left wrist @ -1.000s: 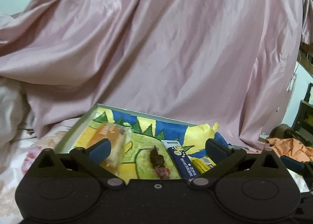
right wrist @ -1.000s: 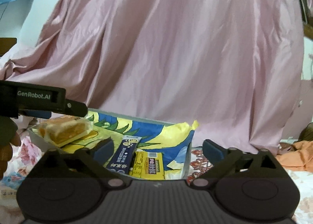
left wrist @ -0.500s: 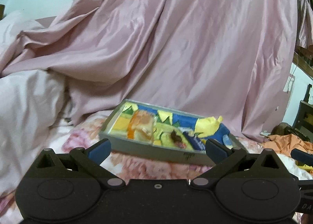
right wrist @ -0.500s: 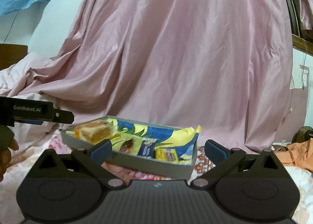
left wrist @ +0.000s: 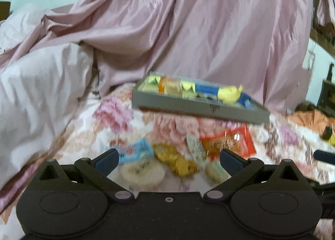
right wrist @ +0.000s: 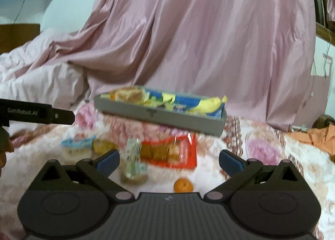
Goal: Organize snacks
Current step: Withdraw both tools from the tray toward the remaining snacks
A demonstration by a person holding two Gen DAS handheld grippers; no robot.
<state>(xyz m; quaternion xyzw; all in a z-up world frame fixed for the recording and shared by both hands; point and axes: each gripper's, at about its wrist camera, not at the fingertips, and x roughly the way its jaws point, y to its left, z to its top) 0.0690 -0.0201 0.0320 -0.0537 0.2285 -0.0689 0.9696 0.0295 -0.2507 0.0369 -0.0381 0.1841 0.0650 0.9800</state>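
Note:
A grey tray [left wrist: 188,107] with a colourful lining holds several snacks; it also shows in the right wrist view [right wrist: 167,117]. In front of it loose snacks lie on the floral bedspread: a red packet [left wrist: 228,142], a golden wrapped snack [left wrist: 178,159], a blue-and-white packet [left wrist: 136,151] and a round white cake [left wrist: 142,172]. The right wrist view shows the red packet [right wrist: 169,152], a small pale packet [right wrist: 133,160] and an orange [right wrist: 183,185]. My left gripper [left wrist: 168,159] is open and empty above the loose snacks. My right gripper [right wrist: 168,160] is open and empty, back from the tray.
Pink satin cloth [left wrist: 209,30] hangs behind the tray. A white duvet [left wrist: 37,85] is heaped at the left. Orange cloth [right wrist: 318,135] lies at the right. The left gripper's body [right wrist: 35,113] reaches in from the left edge of the right wrist view.
Both grippers have pulled back from the tray, which now looks smaller and farther. The loose snacks on the bedspread have come into view. Both stay open and empty.

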